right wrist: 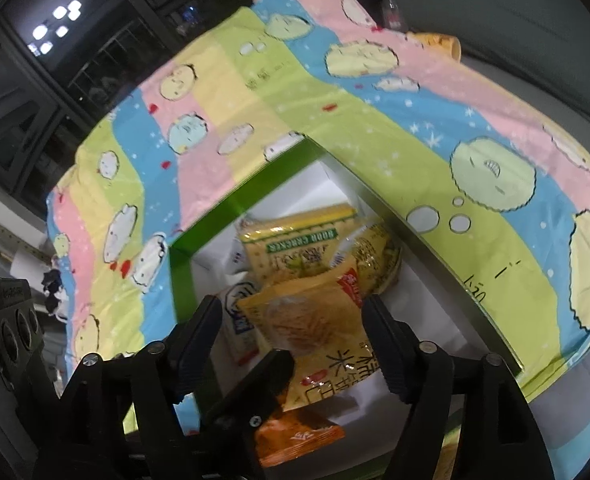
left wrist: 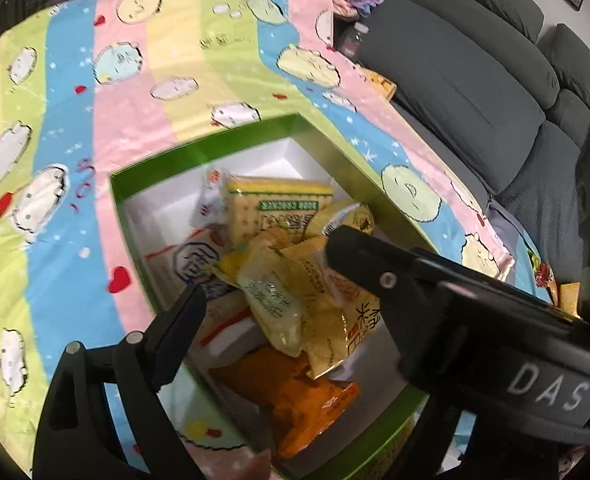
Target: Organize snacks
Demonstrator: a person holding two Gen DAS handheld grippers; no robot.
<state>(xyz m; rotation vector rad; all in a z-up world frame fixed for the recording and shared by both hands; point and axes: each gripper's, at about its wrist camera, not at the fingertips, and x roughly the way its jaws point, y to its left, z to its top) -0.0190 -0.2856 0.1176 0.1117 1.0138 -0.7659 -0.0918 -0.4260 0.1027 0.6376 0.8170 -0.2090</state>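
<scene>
Both tools stand wide and hold nothing: the left tool [left wrist: 263, 264] and right tool [right wrist: 291, 332] hang over the green-rimmed box [left wrist: 199, 148] on the cloth-covered tabletop [left wrist: 95, 120], where the snack packets [left wrist: 279, 300] lie heaped. The drop-off step appears done; the next move likely calls for fetching another packet. Only the left view shows loose snacks [left wrist: 555, 284] outside the box near the sofa [left wrist: 475, 100]; only the right view shows the dark window [right wrist: 55, 40].

The box [left wrist: 143, 216] sits on the cloth [left wrist: 75, 128]. Snack bags [left wrist: 279, 300] lie piled in it. A sofa [left wrist: 475, 92] stands behind the worktop.
</scene>
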